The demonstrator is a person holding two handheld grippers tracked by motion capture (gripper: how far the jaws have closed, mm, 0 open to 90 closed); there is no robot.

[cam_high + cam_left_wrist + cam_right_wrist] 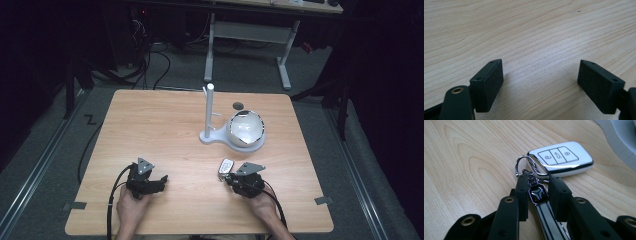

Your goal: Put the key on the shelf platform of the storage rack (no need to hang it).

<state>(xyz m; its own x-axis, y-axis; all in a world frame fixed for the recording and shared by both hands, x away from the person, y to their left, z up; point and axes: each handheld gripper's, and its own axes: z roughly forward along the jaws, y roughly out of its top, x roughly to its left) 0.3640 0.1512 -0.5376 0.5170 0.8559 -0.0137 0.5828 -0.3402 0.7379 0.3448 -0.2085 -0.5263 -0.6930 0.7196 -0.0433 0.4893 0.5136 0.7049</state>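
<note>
A white car key fob (226, 165) (560, 157) with three buttons lies flat on the wooden table (165, 125), right of centre near the front. A metal ring and a striped strap with a black emblem (538, 194) trail from it toward me. My right gripper (223, 177) (539, 180) has its two pads closed on either side of that emblem, low over the table. My left gripper (161, 180) (540, 72) rests at the front left, jaws wide apart over bare wood with nothing between them.
A white stand with an upright post (209, 110) and a round white bowl-like shell (246, 128) sits behind the fob, its edge (616, 137) close by in the right gripper view. A small dark disc (238, 105) lies farther back.
</note>
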